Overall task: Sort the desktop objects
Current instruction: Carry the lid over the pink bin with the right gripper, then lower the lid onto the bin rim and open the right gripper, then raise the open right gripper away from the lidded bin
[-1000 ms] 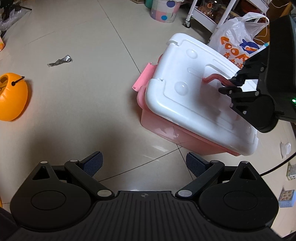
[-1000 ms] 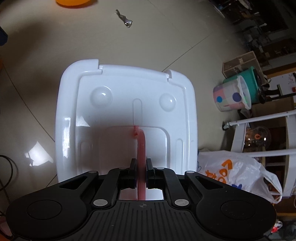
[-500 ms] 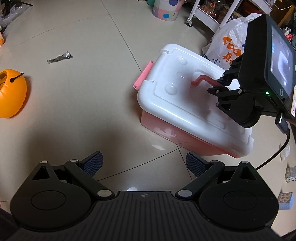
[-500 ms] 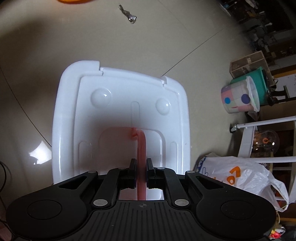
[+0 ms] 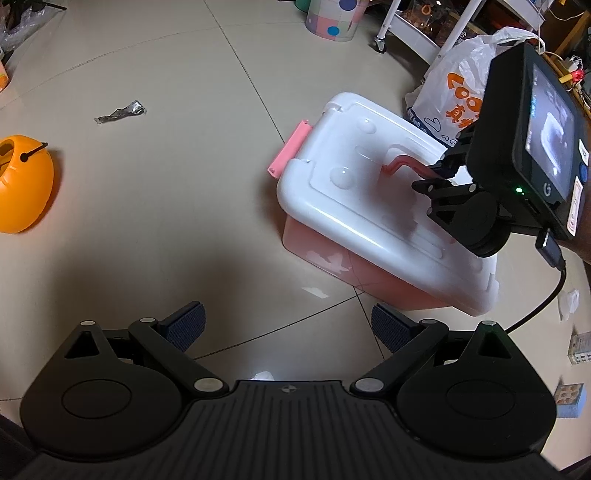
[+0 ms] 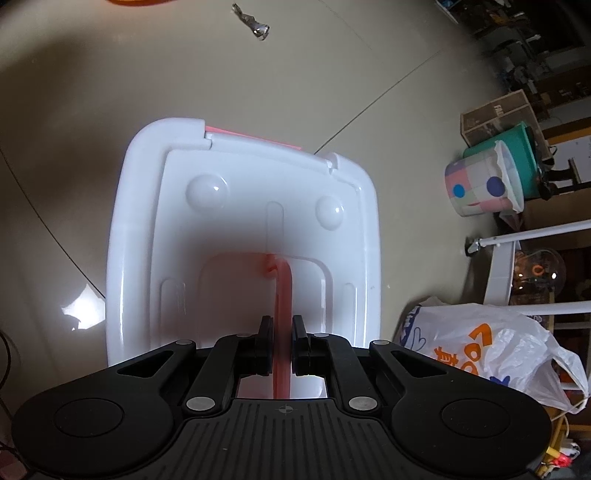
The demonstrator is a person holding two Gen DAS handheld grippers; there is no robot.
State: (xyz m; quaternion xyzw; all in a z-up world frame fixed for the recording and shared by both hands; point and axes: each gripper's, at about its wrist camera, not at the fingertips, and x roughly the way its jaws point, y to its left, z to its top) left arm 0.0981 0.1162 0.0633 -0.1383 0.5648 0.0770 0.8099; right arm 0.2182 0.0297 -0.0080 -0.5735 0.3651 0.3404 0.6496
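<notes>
A pink storage box with a white lid (image 5: 369, 206) sits on the tiled floor; the lid also fills the right wrist view (image 6: 243, 221). My right gripper (image 6: 282, 332) is shut on the lid's pink handle (image 6: 283, 295), which stands up from the lid; the gripper also shows in the left wrist view (image 5: 424, 181). A pink latch (image 5: 290, 151) sticks out at the box's far end. My left gripper (image 5: 288, 328) is open and empty above bare floor, in front of the box.
An orange pumpkin bucket (image 5: 22, 188) lies at the left. A crumpled silver wrapper (image 5: 120, 112) lies on the floor beyond. A white plastic bag (image 5: 458, 85), a patterned bin (image 5: 332, 18) and a white cart stand behind the box. Small boxes (image 5: 576, 347) lie at the right.
The box has gone lower and farther from the left gripper, and now sits level on the floor. My right gripper has stayed shut on the handle.
</notes>
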